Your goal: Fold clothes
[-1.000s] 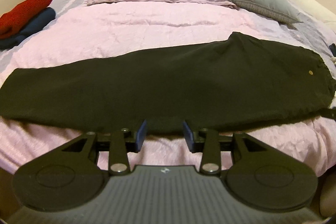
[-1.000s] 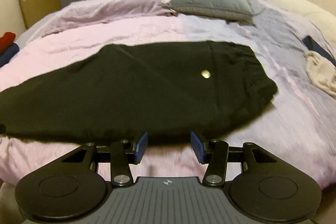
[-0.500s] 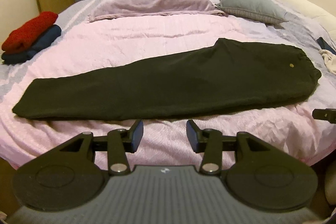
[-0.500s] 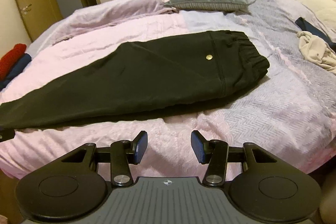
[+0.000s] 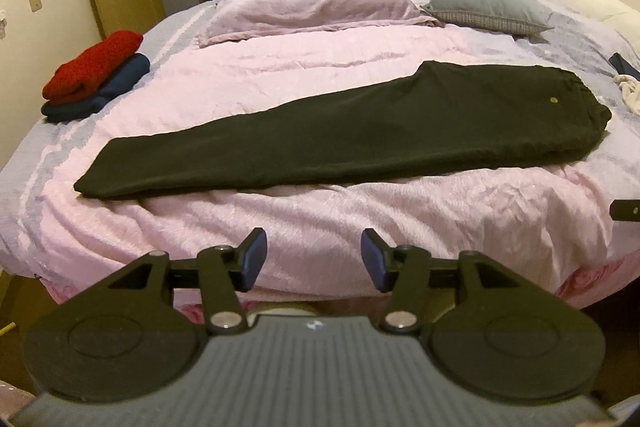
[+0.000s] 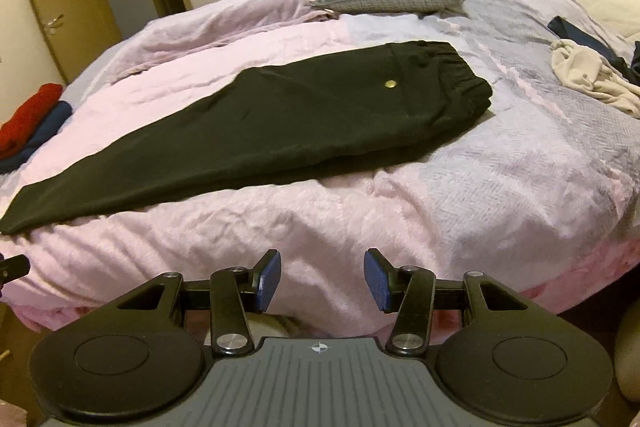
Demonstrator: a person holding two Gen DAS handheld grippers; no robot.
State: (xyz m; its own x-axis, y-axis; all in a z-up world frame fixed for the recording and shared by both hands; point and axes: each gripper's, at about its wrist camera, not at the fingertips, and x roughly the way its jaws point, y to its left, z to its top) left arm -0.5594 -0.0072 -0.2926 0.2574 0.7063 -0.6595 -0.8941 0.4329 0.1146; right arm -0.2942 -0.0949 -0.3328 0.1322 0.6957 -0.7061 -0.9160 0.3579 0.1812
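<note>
Jaws: left gripper (image 5: pixel 313 259) is standing wide apart w/ nothing between its blue pads, having just been opening further; right gripper (image 6: pixel 322 281) is likewise gaping wide, empty. Both are hovering over the near edge of the bed (image 5: pixel 360 235), apart from the cloth.

Black trousers (image 5: pixel 360 135), folded lengthwise leg on leg, are lying flat on the pink duvet (image 6: pixel 320 227), near-centre of the bed. Long axis is running left–right across the bed, slightly diagonal: the hem end is pointing left and nearer, the elastic waistband (image 6: pixel 460 67) is pointing right and farther. A small brass button (image 6: pixel 390 84) is showing close to the waist end.

Hidden or cut off: in the right wrist view the hem tip is reaching the left frame edge, so its corner is barely readable. A dark bit of the other tool is poking in at the right edge of the left wrist view (image 5: pixel 626 211), too little to read. Far left, a red folded item (image 5: pixel 94 63) is resting on a navy one (image 5: pixel 100 95). Far right, a cream garment (image 6: pixel 588 75) is lying crumpled, partly cropped; the dark item beside it is unclear. Lilac pillow (image 5: pixel 312 7) and grey pillow (image 5: pixel 488 5) are sitting at the far end.
</note>
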